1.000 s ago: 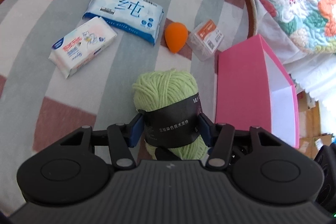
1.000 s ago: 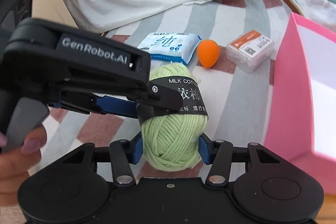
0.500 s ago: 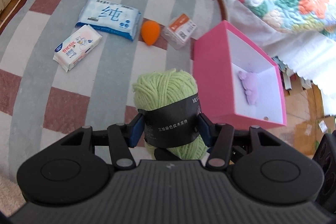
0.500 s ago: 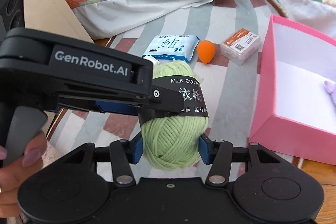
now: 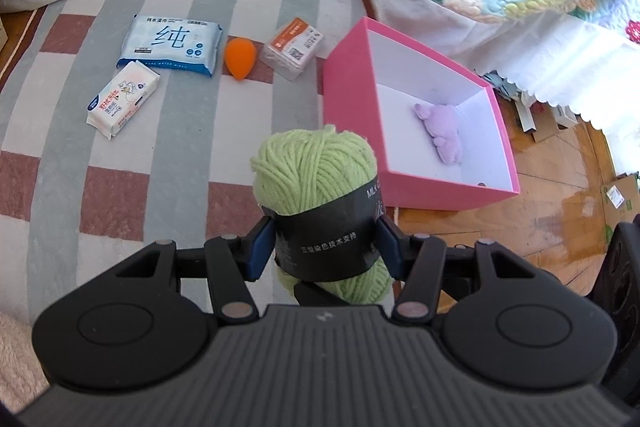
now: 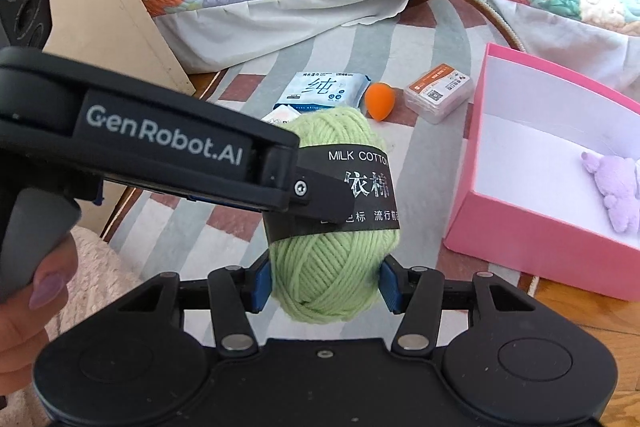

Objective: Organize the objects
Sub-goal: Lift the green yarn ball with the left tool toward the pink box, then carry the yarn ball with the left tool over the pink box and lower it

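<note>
Both grippers – left (image 5: 326, 251), right (image 6: 325, 285) – clamped half-open on green yarn ball (image 5: 316, 167), shared grip steadying carry toward pink box (image 5: 404, 187)

Much tucked behind the yarn and clipped at the frame edges

From the right gripper (image 6: 325, 285), the green yarn ball (image 6: 334, 267) hides all but a corner of the small white tissue pack (image 6: 281, 115) beyond it, and the left gripper (image 6: 316, 199) reaching in from the left covers part of the ball's black label (image 6: 360, 187), cutting its print short. To the right, the pink box (image 6: 532, 243) runs off the frame, so its far wall is unseen, and the purple plush toy (image 6: 614, 195) inside is clipped there too. The person's hand (image 6: 24, 311) shows only at the left edge. From the left gripper (image 5: 325, 247), the ball's underside sinks behind the gripper body, and the small print on the clear case (image 5: 294, 49) ahead is too fine to read.
</note>
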A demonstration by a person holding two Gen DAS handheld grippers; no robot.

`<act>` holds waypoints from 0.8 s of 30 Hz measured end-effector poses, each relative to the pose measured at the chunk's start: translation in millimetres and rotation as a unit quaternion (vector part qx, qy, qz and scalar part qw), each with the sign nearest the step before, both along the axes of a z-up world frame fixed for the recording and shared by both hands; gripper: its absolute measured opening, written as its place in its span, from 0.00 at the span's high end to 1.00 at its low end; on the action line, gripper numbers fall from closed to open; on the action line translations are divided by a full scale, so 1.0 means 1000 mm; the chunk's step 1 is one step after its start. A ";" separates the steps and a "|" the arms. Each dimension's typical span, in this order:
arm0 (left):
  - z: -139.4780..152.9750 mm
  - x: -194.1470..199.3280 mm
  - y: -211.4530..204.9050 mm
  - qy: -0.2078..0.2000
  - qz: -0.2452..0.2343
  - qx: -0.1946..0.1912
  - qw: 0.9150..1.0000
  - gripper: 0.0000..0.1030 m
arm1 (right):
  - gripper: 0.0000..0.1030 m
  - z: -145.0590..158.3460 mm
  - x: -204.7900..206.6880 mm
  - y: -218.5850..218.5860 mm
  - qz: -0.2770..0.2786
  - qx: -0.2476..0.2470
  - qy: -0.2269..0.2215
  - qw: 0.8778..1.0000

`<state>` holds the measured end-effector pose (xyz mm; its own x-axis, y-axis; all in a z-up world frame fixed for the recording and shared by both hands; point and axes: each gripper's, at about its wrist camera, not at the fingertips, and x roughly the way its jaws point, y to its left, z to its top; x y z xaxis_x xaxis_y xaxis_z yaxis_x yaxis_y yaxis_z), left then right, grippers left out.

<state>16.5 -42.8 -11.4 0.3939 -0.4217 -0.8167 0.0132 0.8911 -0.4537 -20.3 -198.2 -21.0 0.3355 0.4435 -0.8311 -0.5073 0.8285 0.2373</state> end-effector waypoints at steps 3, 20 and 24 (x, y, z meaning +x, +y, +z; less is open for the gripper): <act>0.005 -0.006 -0.006 -0.005 -0.003 0.001 1.000 0.48 | 0.44 0.005 -0.005 -0.006 -0.002 0.000 -0.002 1.000; 0.043 -0.009 -0.044 -0.052 -0.052 0.004 0.997 0.48 | 0.44 0.038 -0.016 -0.039 -0.033 -0.003 -0.048 0.998; 0.049 -0.003 -0.055 -0.059 -0.064 0.004 0.996 0.48 | 0.44 0.044 -0.011 -0.048 -0.048 -0.001 -0.058 0.997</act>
<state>13.9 -98.2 37.7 0.4314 -0.4686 -0.7709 0.1796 0.8820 -0.4356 -31.6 -246.3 22.5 0.4706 0.4026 -0.7851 -0.4494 0.8751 0.1794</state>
